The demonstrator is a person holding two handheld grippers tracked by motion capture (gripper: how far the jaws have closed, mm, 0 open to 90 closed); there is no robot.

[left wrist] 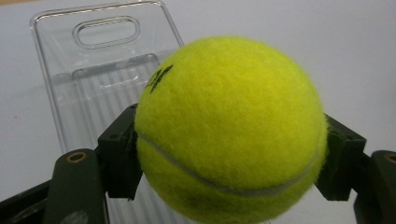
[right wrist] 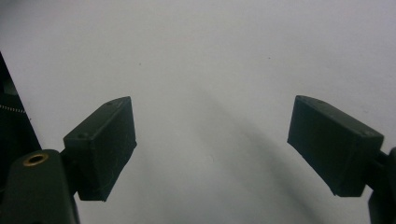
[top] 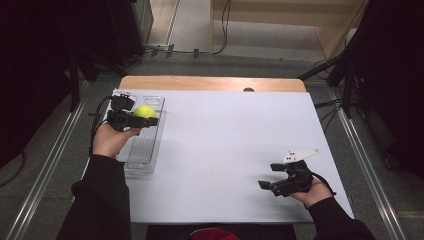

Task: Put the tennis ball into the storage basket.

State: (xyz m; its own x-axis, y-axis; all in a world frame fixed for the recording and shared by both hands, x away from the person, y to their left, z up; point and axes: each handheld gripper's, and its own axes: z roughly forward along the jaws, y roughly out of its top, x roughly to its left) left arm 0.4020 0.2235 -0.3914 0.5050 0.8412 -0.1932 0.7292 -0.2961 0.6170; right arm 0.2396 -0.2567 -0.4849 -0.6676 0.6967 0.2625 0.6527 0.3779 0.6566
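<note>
Near the tabletop's (top: 225,130) left edge, the left hand-held gripper (top: 148,120) squeezes a ball (top: 145,111) above a tray (top: 146,150); the right hand-held gripper (top: 265,186) gapes empty.

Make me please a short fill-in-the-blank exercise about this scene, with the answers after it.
1. The left gripper is shut on a yellow tennis ____.
2. The clear plastic tray lies near the table's ____ edge in the high view.
3. The right gripper has its jaws ____, with nothing between them.
4. The table has a ____ top.

Answers: ball; left; open; white
</note>
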